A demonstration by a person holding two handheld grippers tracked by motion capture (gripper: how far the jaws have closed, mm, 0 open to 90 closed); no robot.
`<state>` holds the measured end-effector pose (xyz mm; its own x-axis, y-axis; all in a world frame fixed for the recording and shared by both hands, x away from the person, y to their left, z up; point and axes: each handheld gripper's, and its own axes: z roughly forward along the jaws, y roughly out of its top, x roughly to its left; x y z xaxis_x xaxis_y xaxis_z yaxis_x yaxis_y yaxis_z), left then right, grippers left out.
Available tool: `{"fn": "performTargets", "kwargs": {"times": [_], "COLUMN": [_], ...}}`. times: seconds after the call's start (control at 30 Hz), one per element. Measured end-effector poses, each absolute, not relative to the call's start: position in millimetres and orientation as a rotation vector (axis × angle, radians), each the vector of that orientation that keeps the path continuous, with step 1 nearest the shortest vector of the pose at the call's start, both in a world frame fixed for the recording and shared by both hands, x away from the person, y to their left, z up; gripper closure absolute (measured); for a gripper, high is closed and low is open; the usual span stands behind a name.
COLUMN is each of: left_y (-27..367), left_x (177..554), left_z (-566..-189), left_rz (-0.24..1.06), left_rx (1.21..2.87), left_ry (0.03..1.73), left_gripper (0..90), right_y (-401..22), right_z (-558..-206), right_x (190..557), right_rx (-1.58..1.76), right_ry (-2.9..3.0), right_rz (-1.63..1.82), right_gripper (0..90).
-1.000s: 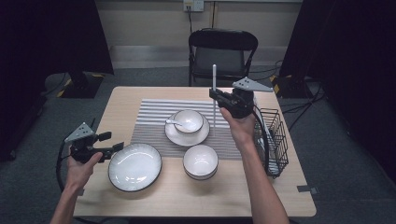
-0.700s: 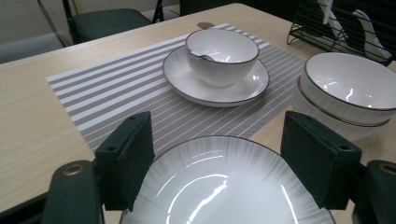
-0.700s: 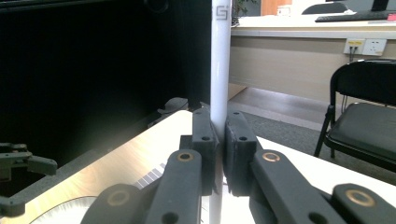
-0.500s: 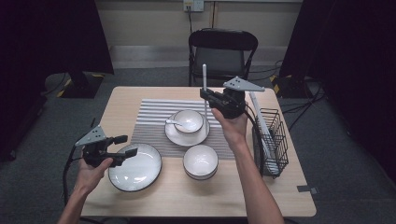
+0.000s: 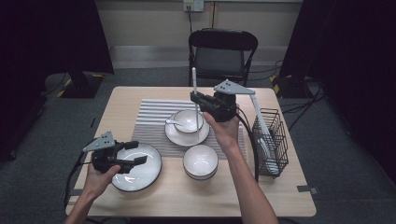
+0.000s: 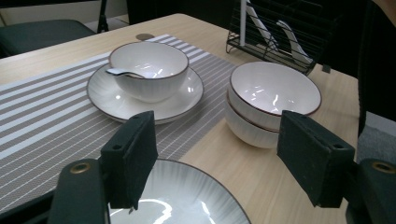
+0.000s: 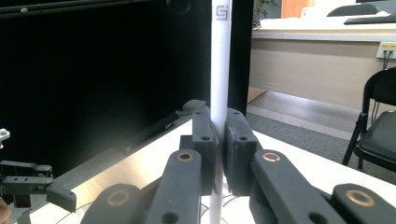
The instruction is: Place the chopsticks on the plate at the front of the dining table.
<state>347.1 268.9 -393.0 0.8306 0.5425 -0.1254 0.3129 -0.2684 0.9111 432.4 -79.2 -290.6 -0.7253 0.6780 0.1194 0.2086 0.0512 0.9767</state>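
Observation:
My right gripper (image 5: 196, 99) is shut on a long white stick (image 5: 194, 80) and holds it upright above the far side of the white cup (image 5: 187, 120). In the right gripper view the stick (image 7: 219, 70) stands clamped between the pads of that gripper (image 7: 218, 154). The cup sits on a saucer (image 5: 176, 136) with a spoon (image 5: 173, 123) in it. My left gripper (image 5: 136, 152) stands open, low over the near-left white plate (image 5: 140, 175), with nothing between its pads. The left gripper view has its jaws wide apart (image 6: 224, 158) above the plate's rim (image 6: 196, 186).
Two stacked white bowls (image 5: 201, 161) stand right of the plate. A black wire basket (image 5: 271, 140) with white utensils stands at the table's right edge. A striped grey placemat (image 5: 149, 112) lies under the saucer. A black folding chair (image 5: 222, 51) stands behind the table.
The left gripper has moved right, from beside the plate to over its left part. The right gripper has carried the upright stick leftward, toward the cup.

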Motion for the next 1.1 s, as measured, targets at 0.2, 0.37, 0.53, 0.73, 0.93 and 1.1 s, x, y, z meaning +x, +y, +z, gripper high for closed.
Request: {"fn": "performTargets", "kwargs": {"times": [0.2, 0.37, 0.53, 0.73, 0.93, 1.1], "left_y": [258, 253, 244, 236, 228, 229], "left_x": [341, 335, 327, 331, 333, 327], "left_z": [-391, -390, -387, -391, -389, -390], "left_rz": [0.24, 0.228, 0.246, 0.27, 0.3, 0.312], "left_rx": [1.87, 1.882, 1.889, 1.903, 1.925, 1.898], "left_ry": [0.603, 0.588, 0.561, 0.565, 0.571, 0.574], "left_gripper": [28.4, 28.6, 28.6, 30.6, 31.5, 31.0], "right_y": [-72, -67, -61, -50, -34, -25], "right_z": [-292, -292, -293, -295, -300, -302], "right_x": [429, 426, 423, 416, 409, 404], "right_rx": [0.877, 0.861, 0.845, 0.816, 0.79, 0.764], "right_ry": [1.973, 1.979, 1.994, 2.018, 2.051, 2.075], "right_rz": [1.729, 1.731, 1.735, 1.759, 1.784, 1.779], "right_gripper": [84.7, 84.7, 84.7, 84.7, 84.7, 84.7]}}
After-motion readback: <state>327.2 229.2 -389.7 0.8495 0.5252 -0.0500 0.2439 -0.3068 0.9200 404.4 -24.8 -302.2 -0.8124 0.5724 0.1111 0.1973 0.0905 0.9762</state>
